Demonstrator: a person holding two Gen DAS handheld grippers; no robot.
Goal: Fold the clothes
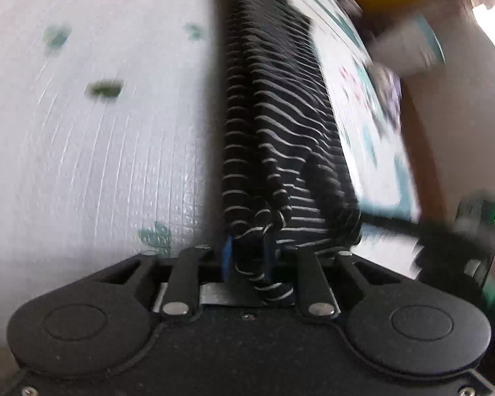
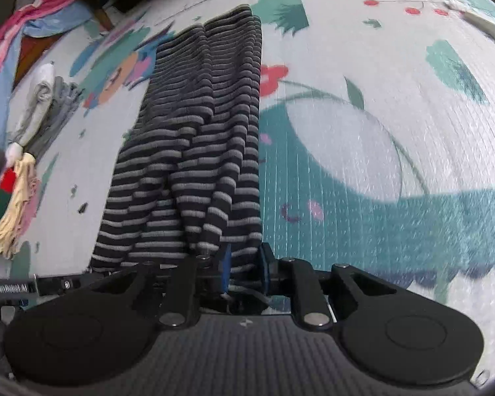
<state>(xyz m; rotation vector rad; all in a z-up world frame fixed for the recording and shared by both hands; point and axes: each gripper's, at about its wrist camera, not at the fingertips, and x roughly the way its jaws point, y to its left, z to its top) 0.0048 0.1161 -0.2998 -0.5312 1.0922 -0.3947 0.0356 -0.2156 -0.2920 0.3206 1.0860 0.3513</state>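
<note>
Striped garment (image 2: 194, 151) lay on the play mat (image 2: 363, 151), long axis running straight away from both grippers. Dark with thin pale stripes, folded narrow, rumpled at the near end. Left gripper (image 1: 247, 260) and right gripper (image 2: 244, 264) each pinched its near edge, jaws nearly closed.

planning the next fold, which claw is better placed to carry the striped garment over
Probably neither alone. The left claw and the right claw are each shut on an end of the striped garment, which stretches out over the play mat, so both look suited to move together.
</note>
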